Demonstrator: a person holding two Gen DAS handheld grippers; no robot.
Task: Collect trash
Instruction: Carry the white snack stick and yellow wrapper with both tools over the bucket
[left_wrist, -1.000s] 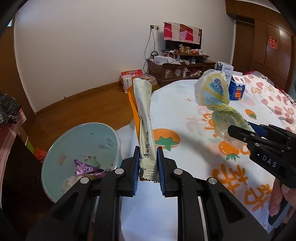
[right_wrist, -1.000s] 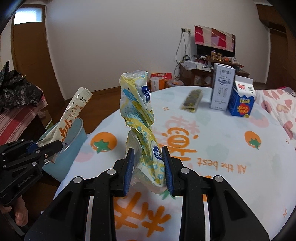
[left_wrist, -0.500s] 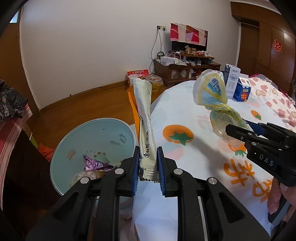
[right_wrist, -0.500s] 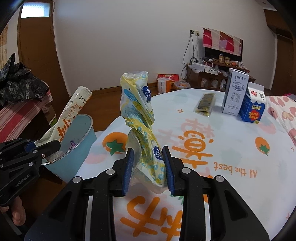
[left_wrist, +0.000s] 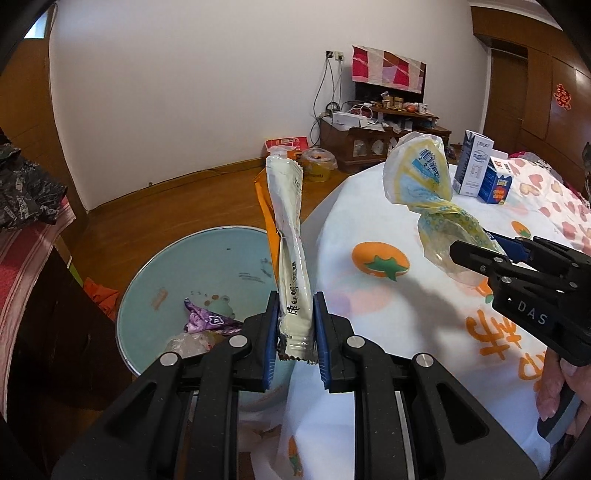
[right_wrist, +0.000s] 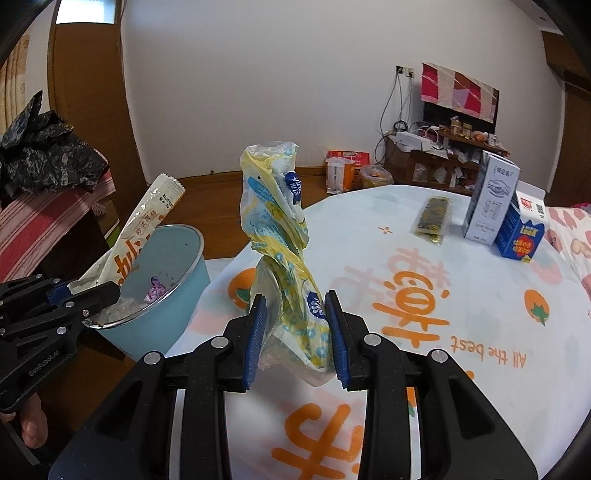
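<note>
The long cream wrapper (left_wrist: 291, 254) stands nearly upright, clamped at its bottom end between the blue pads of the left gripper (left_wrist: 295, 328), and its lower end sits right at the near rim of the light blue bin (left_wrist: 199, 266), which stands on the wooden floor just beside the table edge. Inside the bin there's a purple wrapper (left_wrist: 207, 319) and some clear plastic scraps. Over on the right, the twisted yellow-and-blue plastic bag (right_wrist: 284, 254) rises tall out of the right gripper (right_wrist: 295, 332), jaws clenched on its lower part, the bag's crumpled bottom bulging below the pads; the bag hangs above the tablecloth (right_wrist: 461, 295), a white one printed with orange persimmons and orange lettering. From the right wrist view the left gripper (right_wrist: 92, 291) shows at the far left, wrapper angled up over the bin's mouth, and a fingertip of the person's hand (right_wrist: 33, 428) peeks below it. Farther back on the table lies a dark flat packet (right_wrist: 432, 219), and beside it stand two cartons, a tall white one (right_wrist: 491, 199) and a shorter blue one (right_wrist: 522, 229), touching each other. Beyond, a cluttered wooden cabinet (left_wrist: 384, 136) lines the white wall.
</note>
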